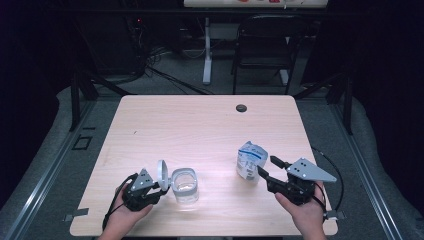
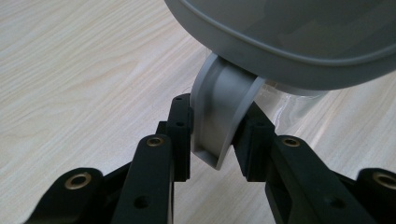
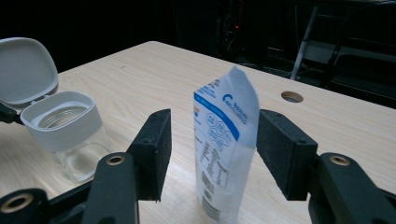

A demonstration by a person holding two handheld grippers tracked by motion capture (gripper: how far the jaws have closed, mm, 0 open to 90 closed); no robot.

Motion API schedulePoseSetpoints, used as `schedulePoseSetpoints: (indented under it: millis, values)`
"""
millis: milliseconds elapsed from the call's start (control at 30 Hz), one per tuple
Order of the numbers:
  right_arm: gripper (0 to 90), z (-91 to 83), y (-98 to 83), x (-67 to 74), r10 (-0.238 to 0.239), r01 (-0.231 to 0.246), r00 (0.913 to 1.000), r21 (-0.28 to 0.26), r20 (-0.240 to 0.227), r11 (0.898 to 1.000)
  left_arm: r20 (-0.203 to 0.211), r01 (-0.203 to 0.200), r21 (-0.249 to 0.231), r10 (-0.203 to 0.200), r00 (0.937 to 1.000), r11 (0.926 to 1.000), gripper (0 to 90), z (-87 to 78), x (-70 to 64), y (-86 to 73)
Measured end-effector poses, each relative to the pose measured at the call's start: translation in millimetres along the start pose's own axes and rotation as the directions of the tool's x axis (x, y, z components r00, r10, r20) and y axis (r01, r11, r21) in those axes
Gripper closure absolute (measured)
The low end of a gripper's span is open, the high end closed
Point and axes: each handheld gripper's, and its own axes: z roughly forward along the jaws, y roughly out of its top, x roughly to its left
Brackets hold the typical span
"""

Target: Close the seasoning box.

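A clear jar [image 1: 185, 186] with a grey collar stands near the table's front left, its hinged grey lid [image 1: 162, 172] flipped up. My left gripper [image 1: 160, 187] reaches it from the left. In the left gripper view the pads [image 2: 180, 135] press both sides of the lid's grey hinge strap [image 2: 217, 107], under the lid [image 2: 289, 37]. A white and blue pouch [image 1: 250, 161] stands upright at the front right. My right gripper [image 1: 266, 165] is open around the pouch [image 3: 226, 135], with a gap at each pad. The jar [image 3: 65, 126] is off to its left.
The wooden table [image 1: 200, 125] has a round cable hole [image 1: 241, 108] near its far edge. A dark folding chair [image 1: 265, 45] and a desk leg [image 1: 206, 50] stand beyond the table. Cables trail from both grippers over the front edge.
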Motion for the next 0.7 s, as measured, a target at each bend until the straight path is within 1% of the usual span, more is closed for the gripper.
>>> schedulePoseSetpoints:
  millis: [133, 267, 533, 567, 700]
  values:
    - [45.0, -0.3, -3.2, -7.0, 0.019, -0.019, 0.9998, -0.001, 0.009, 1.000, 0.010, -0.013, -0.004, 0.013, 0.9999, 0.9999, 70.5, 1.1, -0.3, 0.7]
    - [44.3, 3.0, -7.2, -12.7, 0.028, -0.028, 0.9995, 0.017, 0.013, 0.999, 0.016, -0.023, -0.011, 0.023, 0.9996, 0.9997, 70.5, 2.7, -1.2, 1.4]
    - [43.6, 20.1, -19.6, -23.3, 0.067, -0.067, 0.9977, 0.069, 0.002, 0.995, 0.019, -0.025, -0.011, 0.026, 0.9995, 0.9996, 70.5, 2.9, -0.7, 1.5]
    - [43.5, 24.7, -20.8, -26.5, 0.082, -0.082, 0.9967, 0.086, 0.002, 0.993, 0.020, -0.023, -0.011, 0.024, 0.9995, 0.9997, 70.4, 2.9, -0.7, 1.4]
    - [42.2, 31.3, -20.8, -30.8, 0.103, -0.102, 0.9947, 0.096, -0.006, 0.990, 0.038, -0.014, -0.013, 0.014, 0.9992, 0.9998, 69.2, 2.0, -0.5, 0.6]
